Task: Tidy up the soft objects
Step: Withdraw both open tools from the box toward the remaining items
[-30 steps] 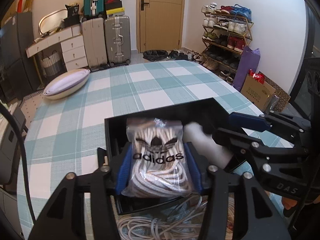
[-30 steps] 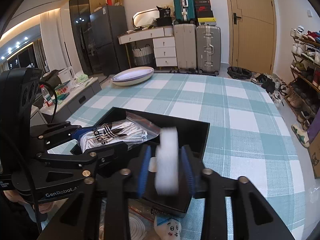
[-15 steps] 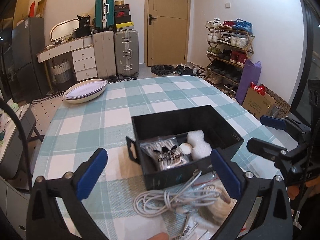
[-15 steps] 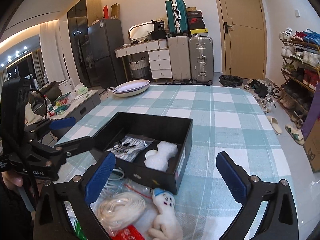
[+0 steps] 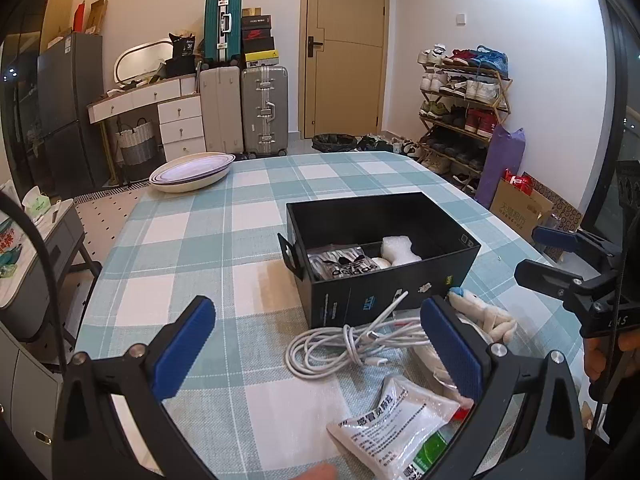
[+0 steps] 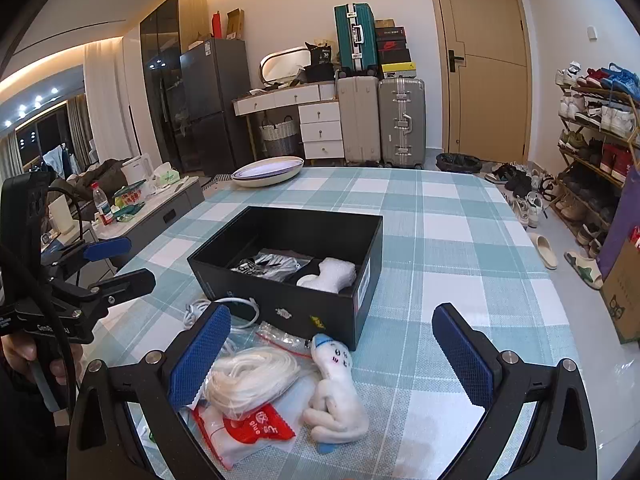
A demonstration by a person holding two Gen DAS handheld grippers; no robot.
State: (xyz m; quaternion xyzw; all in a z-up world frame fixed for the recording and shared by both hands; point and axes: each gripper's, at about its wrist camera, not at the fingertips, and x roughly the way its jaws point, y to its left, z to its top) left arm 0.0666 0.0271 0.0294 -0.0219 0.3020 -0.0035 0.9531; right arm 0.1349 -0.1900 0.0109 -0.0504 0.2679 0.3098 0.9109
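A black box [image 5: 400,296] [image 6: 360,292] stands on the checked table. In it lie a clear Adidas bag of laces [image 5: 344,262] [image 6: 272,264] and a white foam piece [image 5: 400,250] [image 6: 332,276]. In front of the box are a coiled white cable [image 5: 352,344], a white plush toy [image 6: 336,392] [image 5: 488,316], a bundle of white string [image 6: 252,376], a red-and-white packet [image 6: 244,428] and a white medicine packet [image 5: 396,424]. My left gripper [image 5: 320,354] [image 6: 120,262] hangs open and empty over the cable. My right gripper [image 6: 328,364] [image 5: 540,252] is open, empty, above the plush toy.
A stack of shallow white bowls [image 5: 192,170] [image 6: 268,170] sits at the table's far left. Beyond the table are suitcases [image 5: 244,112], a shoe rack [image 5: 460,116] and a low side cabinet [image 6: 152,208] with bottles. A person's hands grip both handles.
Both grippers let go of the Adidas bag and the foam piece inside the box, opened wide and drew back toward me. The loose items in front of the box came into view.
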